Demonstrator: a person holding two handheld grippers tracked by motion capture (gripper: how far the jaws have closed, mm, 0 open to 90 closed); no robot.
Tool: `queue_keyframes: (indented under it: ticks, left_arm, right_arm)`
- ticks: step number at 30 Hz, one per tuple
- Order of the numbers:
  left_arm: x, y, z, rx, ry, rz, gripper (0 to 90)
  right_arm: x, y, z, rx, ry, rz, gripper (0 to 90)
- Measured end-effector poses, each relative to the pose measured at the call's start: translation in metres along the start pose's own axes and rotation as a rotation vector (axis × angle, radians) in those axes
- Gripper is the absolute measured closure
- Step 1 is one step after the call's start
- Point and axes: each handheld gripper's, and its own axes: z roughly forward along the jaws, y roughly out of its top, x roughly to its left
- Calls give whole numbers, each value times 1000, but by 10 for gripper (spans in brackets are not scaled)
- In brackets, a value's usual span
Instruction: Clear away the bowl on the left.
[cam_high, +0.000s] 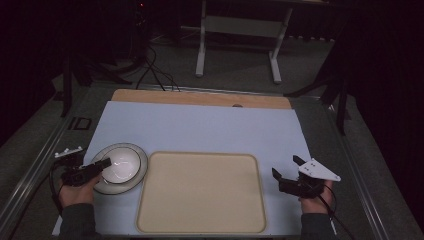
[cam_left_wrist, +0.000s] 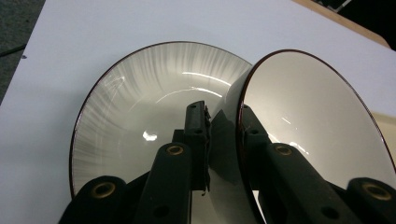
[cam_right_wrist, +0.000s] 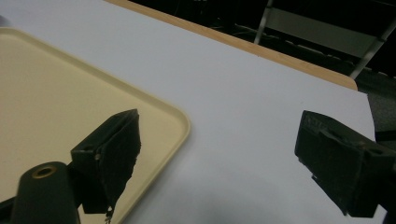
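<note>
Bowl rim is what the coming move turns on. From the high view, the small white glazed bowl (cam_high: 120, 164) sits inside the wide grey-streaked plate with a dark rim (cam_high: 138, 172) at the left of the pale blue table mat (cam_high: 200, 127), and the left gripper (cam_high: 100, 165) reaches it from its left side, pointing right toward the cream rectangular plastic tray (cam_high: 200, 192) that lies just beside the plate. The left hand is plainly the nearer one; the right gripper (cam_high: 285, 167) waits well apart, past the tray's right edge. Count here: one bowl, one plate, one tray, two grippers.

Seen in the left gripper view, the jaws are pinched together on the bowl's near wall, one outside it, the other inside. The bowl (cam_left_wrist: 308, 116) appears tilted up on that side against the plate (cam_left_wrist: 135, 107), so it may be starting to lift. Its rim runs between the jaws, away from the camera, so a clean raise would probably carry it rightward toward the tray.

Along the right gripper view, the jaws stand wide apart with nothing between them, poised over bare mat beside the tray's rounded corner (cam_right_wrist: 177, 123).
</note>
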Motion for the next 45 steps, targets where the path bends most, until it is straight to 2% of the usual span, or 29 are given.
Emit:
queue_keyframes:
  ticks: [8,18,22,45]
  left_arm:
    - [-5,1,-5,-30,-10,2,791]
    - [-13,1,-10,-60,-48,-2,789]
    - [-18,1,-11,-76,-46,4,788]
    - [-35,-1,-17,-113,-89,14,784]
  right_arm:
    - [0,0,0,0,0,-1,137]
    - [-1,0,-1,-1,-2,0,137]
    - [-1,0,-1,-1,-2,0,137]
    - [-1,0,-1,-4,-4,3,137]
